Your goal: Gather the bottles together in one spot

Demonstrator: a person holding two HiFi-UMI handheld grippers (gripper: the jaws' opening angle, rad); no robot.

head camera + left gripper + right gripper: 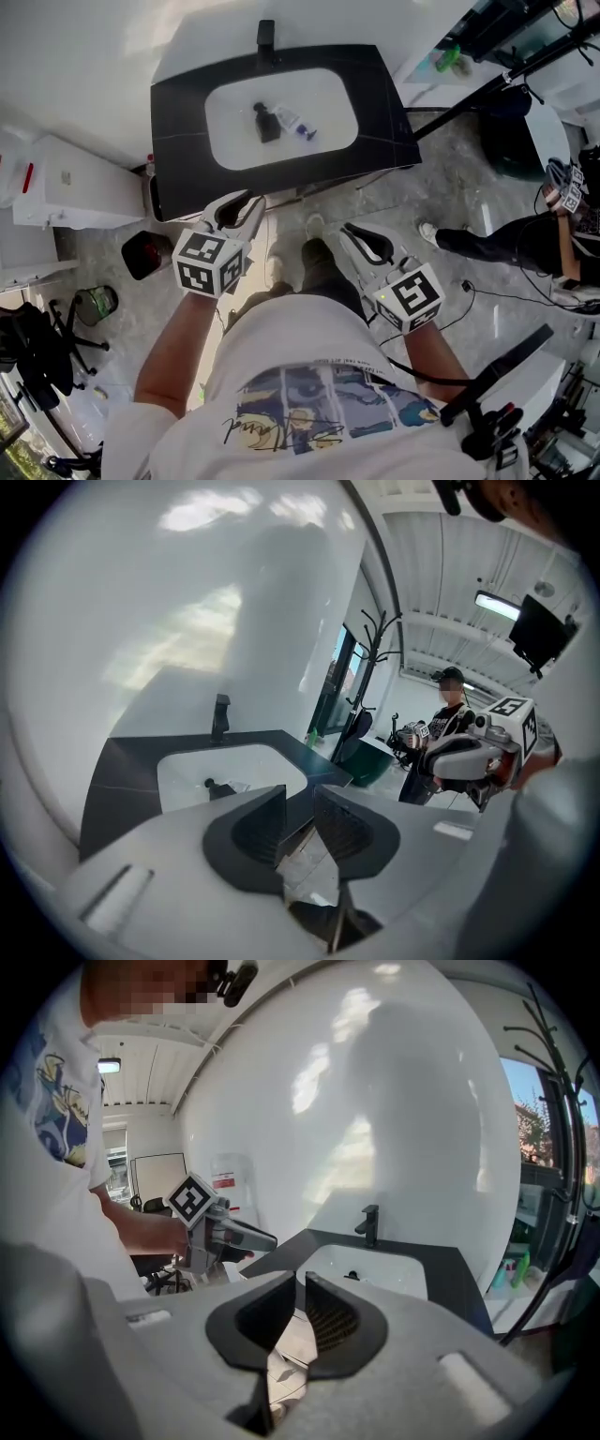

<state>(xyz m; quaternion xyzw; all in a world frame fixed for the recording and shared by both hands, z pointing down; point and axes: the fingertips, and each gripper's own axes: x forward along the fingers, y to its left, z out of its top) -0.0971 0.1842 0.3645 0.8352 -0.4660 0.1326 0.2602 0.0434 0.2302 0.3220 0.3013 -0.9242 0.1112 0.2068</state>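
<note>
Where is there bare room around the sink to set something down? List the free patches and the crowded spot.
Free: the left end of the basin, between the dark bottle and the rim; its right end, past the clear bottle; the black counter on either side. Crowded: the middle, where both bottles lie.

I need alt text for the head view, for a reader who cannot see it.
A dark bottle and a pale bottle lie side by side in a white sink set in a black counter. A person holds the left gripper and right gripper short of the counter, both empty.
</note>
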